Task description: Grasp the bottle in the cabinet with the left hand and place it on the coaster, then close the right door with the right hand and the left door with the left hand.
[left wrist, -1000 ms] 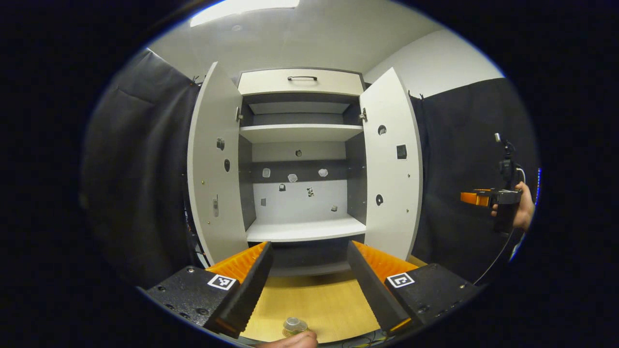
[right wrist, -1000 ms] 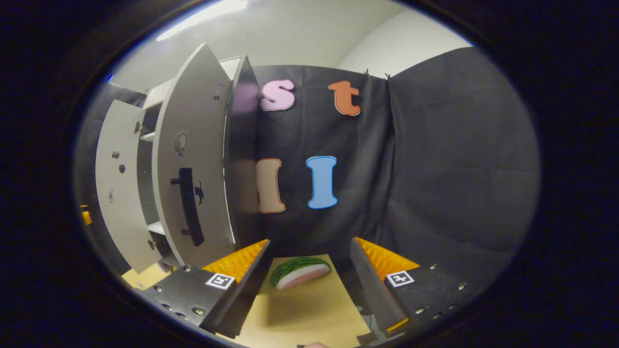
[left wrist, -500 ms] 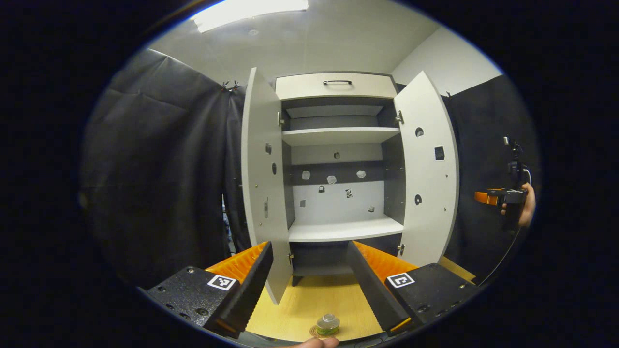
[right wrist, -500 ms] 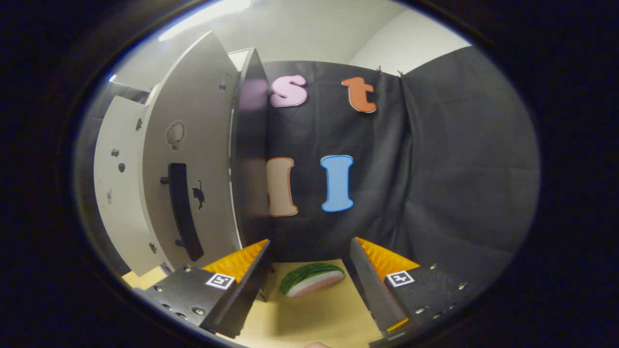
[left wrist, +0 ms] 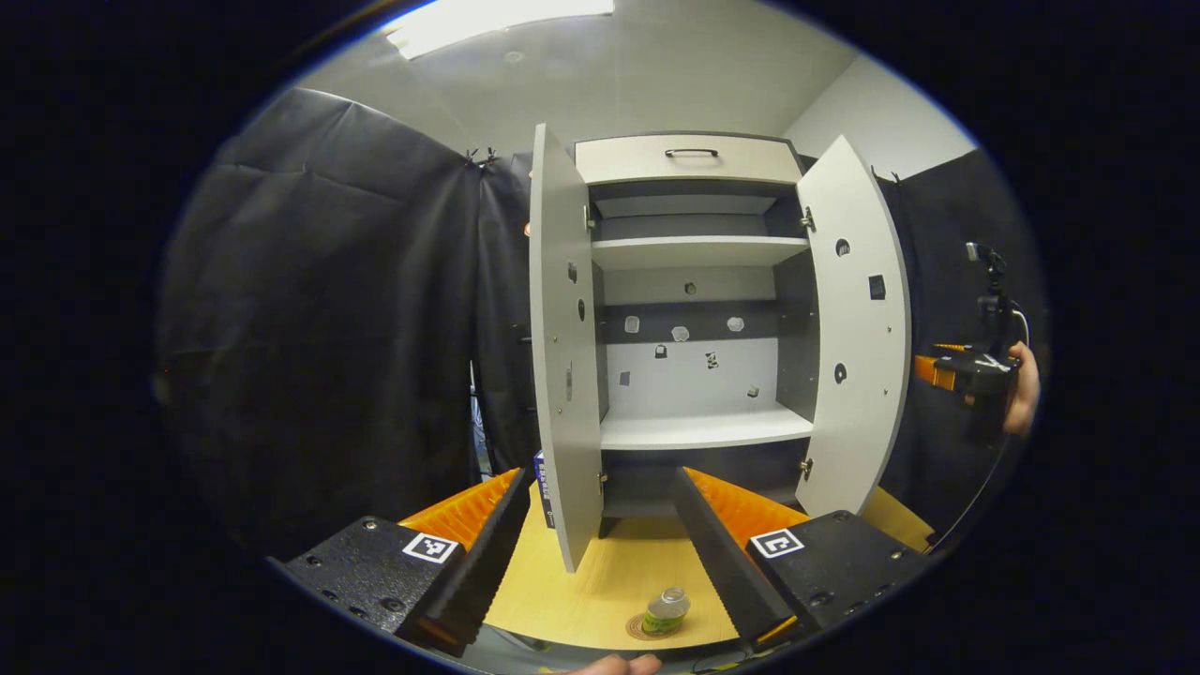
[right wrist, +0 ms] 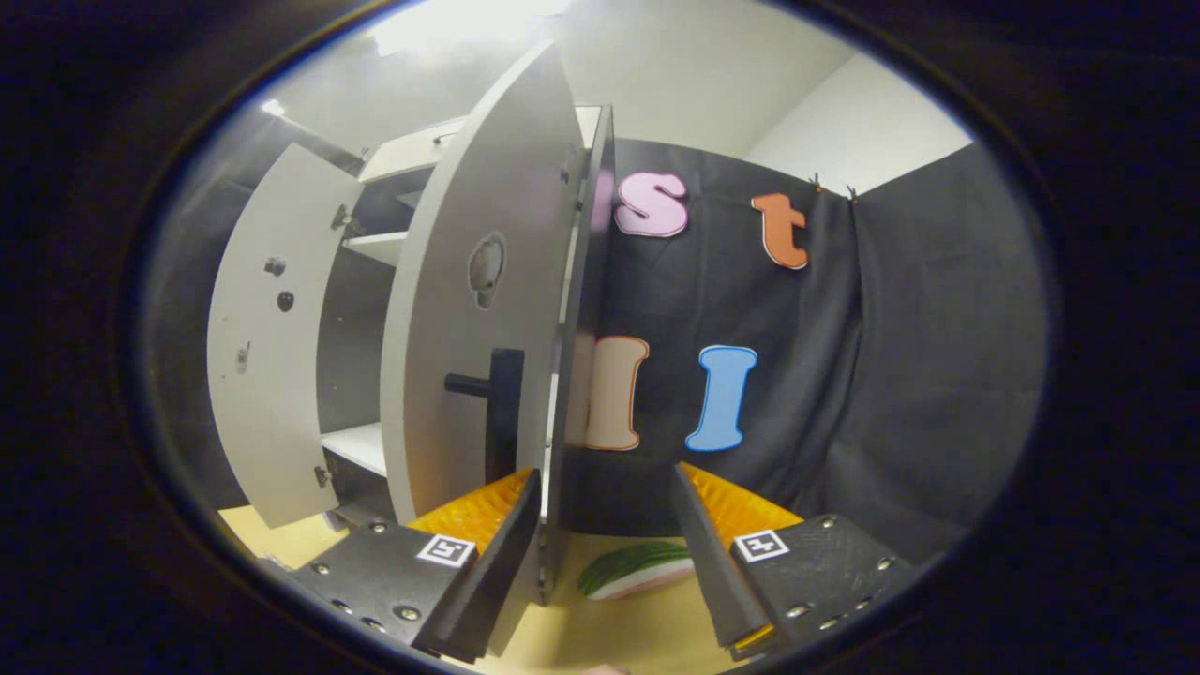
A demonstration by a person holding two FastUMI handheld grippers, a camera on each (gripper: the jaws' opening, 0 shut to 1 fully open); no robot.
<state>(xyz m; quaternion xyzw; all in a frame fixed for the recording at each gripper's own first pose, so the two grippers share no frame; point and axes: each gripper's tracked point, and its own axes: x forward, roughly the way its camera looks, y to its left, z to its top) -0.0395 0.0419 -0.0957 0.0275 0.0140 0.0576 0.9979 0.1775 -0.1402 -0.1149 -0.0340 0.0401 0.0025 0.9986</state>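
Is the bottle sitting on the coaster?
Touching. In the left gripper view the bottle stands upright on the coaster, which peeks out beneath its base on the table.

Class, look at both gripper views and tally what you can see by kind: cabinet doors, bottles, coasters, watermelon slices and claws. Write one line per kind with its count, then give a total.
Cabinet doors: 2, the left door and the right door, both open
Bottles: 1, the bottle
Coasters: 1, the coaster under it
Watermelon slices: 1, the watermelon slice
Claws: 2, the left claw and the right claw
Total: 7
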